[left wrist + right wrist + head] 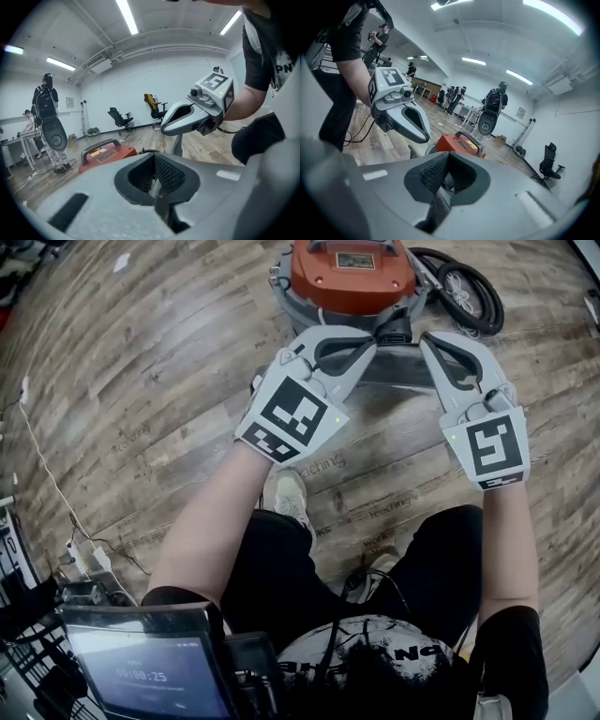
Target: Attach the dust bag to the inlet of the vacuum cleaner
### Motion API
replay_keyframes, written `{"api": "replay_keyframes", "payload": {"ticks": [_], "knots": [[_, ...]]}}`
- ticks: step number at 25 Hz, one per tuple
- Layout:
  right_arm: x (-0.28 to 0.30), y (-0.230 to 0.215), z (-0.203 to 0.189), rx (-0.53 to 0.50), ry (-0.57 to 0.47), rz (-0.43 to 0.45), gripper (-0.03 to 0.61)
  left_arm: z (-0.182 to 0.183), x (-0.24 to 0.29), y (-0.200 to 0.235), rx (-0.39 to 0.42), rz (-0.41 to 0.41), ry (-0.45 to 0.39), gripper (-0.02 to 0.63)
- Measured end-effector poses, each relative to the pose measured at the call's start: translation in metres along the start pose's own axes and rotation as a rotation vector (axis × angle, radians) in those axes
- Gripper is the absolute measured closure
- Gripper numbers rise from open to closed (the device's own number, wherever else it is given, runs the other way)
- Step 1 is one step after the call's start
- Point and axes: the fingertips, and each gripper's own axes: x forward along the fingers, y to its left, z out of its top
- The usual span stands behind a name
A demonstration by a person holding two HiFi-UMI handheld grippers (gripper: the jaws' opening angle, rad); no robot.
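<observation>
Red-orange lid with a black carry handle, on a grey drum: the vacuum cleaner [352,273] stands on the far side of the floor [141,381], straight ahead of you. Black hose [469,296]: coiled on the boards just right of the drum. Wood-grain planks run under everything. Your left gripper [373,337]: held out in front of you, tip aimed at the near side of the vacuum cleaner and slightly toward the right; its own view shows the two jaws pressed together with nothing between them. Your right gripper [427,339]: level with the left one and just beside it, tips near each other but apart, angled slightly toward the left; its jaws are likewise closed on nothing. Each gripper view shows the other gripper raised in the air, with the red lid low on the floor beyond. One pale shoe [286,493]: on the floor near you, below the left gripper. Lit screen [150,671]: nearest you, at the left. Black office chairs [121,118]: against the far white wall.
</observation>
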Motion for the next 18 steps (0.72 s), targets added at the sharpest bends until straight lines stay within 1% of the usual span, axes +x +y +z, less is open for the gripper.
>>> {"api": "replay_keyframes", "payload": {"ticks": [6, 9, 10, 13, 15, 18], "knots": [[0.014, 0.001, 0.008, 0.046, -0.058, 0.018, 0.574, 0.003, -0.014, 0.010, -0.075, -0.026, -0.072, 0.612], [0.019, 0.001, 0.014, 0.014, -0.062, 0.037, 0.574, -0.005, -0.014, 0.013, -0.077, -0.057, -0.069, 0.612], [0.018, 0.001, 0.015, 0.021, -0.055, 0.045, 0.574, -0.008, -0.012, 0.013, -0.081, -0.067, -0.063, 0.612], [0.011, -0.007, 0.019, 0.098, -0.031, 0.064, 0.574, 0.001, -0.008, 0.014, -0.118, -0.080, -0.066, 0.612], [0.001, -0.009, 0.028, 0.167, -0.008, 0.093, 0.574, 0.015, -0.013, 0.017, -0.176, -0.075, -0.069, 0.612], [-0.013, -0.009, 0.055, 0.256, 0.032, 0.156, 0.574, 0.039, -0.037, 0.022, -0.245, -0.066, -0.028, 0.613]]}}
